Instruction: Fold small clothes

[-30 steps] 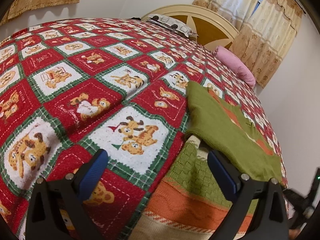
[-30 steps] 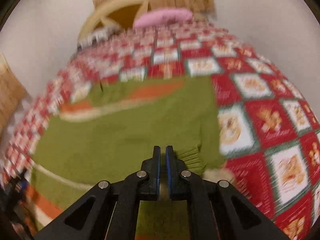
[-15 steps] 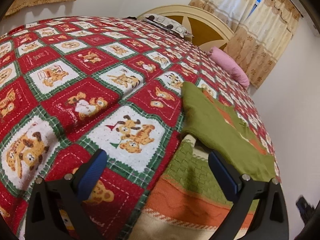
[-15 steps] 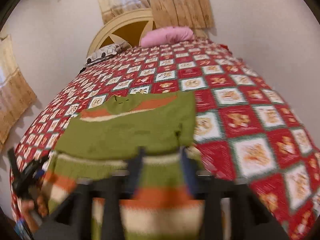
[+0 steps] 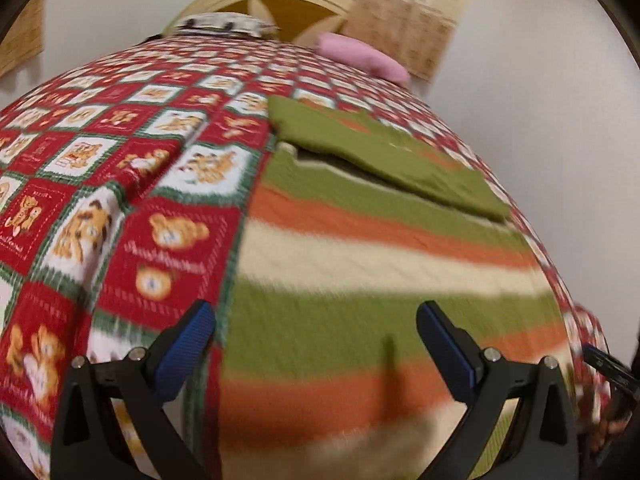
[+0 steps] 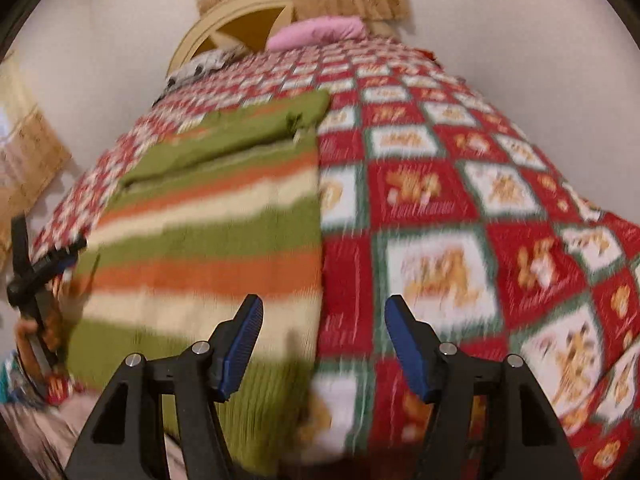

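Note:
A small knitted sweater [image 5: 380,248] with green, orange and cream stripes lies flat on the bed, its olive-green sleeves folded across its upper part [image 5: 384,152]. It also shows in the right wrist view [image 6: 208,240]. My left gripper [image 5: 316,344] is open and empty, hovering over the sweater's lower left part near its left edge. My right gripper [image 6: 324,340] is open and empty, above the sweater's lower right edge. The left gripper [image 6: 36,268] shows at the far left of the right wrist view.
The bed is covered by a red, white and green bear-patterned quilt [image 5: 120,184] that spreads wide on both sides [image 6: 460,216]. A pink pillow [image 5: 360,58] and a cream headboard [image 5: 280,4] are at the far end. Walls and curtains lie beyond.
My right gripper has let go of the green sleeve, opened and drawn back toward the sweater's hem. My left gripper has swung right, from beside the sweater to over its lower part.

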A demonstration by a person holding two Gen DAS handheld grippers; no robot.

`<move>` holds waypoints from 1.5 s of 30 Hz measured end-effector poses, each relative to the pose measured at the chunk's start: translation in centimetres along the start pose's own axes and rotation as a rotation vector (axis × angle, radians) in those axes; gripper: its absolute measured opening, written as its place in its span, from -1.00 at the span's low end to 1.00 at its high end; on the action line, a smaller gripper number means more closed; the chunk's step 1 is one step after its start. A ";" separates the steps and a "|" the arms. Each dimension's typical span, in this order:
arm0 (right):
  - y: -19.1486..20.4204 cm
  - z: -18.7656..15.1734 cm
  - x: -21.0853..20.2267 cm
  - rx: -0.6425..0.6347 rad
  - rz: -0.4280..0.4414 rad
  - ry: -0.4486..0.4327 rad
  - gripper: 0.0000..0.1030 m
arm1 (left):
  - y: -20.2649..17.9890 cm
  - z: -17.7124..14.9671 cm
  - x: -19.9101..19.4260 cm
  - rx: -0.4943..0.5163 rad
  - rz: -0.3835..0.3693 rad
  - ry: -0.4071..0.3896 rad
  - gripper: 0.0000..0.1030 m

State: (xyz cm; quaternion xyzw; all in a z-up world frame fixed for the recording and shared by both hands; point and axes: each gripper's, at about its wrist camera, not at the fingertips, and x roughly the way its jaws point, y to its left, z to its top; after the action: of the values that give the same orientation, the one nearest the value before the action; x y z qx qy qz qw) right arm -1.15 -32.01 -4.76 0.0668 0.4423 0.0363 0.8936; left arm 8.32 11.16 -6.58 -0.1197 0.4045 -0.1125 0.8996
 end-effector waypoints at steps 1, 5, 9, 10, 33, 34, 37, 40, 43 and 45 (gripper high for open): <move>0.2 -0.7 0.1 -0.006 0.002 0.009 0.25 | -0.3 -0.3 -0.3 0.020 -0.009 0.012 1.00; 0.9 -2.9 0.3 -0.019 0.030 0.039 0.25 | -1.5 -1.8 -1.7 0.093 0.019 0.049 1.00; 1.9 -3.8 0.1 -0.052 0.057 0.053 0.25 | -0.8 -4.1 -3.3 0.083 0.039 0.080 1.00; 2.3 -3.9 0.1 -0.066 0.060 0.060 0.25 | -0.5 -4.6 -3.5 0.074 0.041 0.088 0.96; 4.8 -5.0 0.3 -0.112 0.156 0.085 -0.53 | -0.3 -9.2 -6.5 -0.005 -0.100 0.190 0.16; 4.8 -5.0 0.3 -0.111 0.155 0.083 -0.55 | -0.3 -9.1 -6.5 -0.008 -0.099 0.191 -0.02; 4.7 -5.0 0.3 -0.114 0.149 0.090 -0.84 | 0.2 -9.0 -6.2 -0.026 -0.090 0.200 -0.57; 4.2 -4.7 0.1 -0.078 0.188 0.102 -0.90 | 0.9 -8.8 -6.2 -0.073 -0.111 0.213 -0.70; 4.0 -3.9 -0.8 -0.048 0.239 0.087 -0.91 | 0.8 -8.0 -6.6 -0.083 -0.134 0.216 -0.76; 3.7 -2.9 -1.8 -0.021 0.286 0.066 -0.91 | 0.4 -6.9 -7.3 -0.082 -0.178 0.203 -0.76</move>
State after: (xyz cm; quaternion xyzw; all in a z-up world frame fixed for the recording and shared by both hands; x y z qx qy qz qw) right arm -4.61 -28.30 -4.52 0.1184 0.4571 0.1699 0.8650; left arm -1.59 12.87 -6.00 -0.1796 0.4855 -0.1868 0.8349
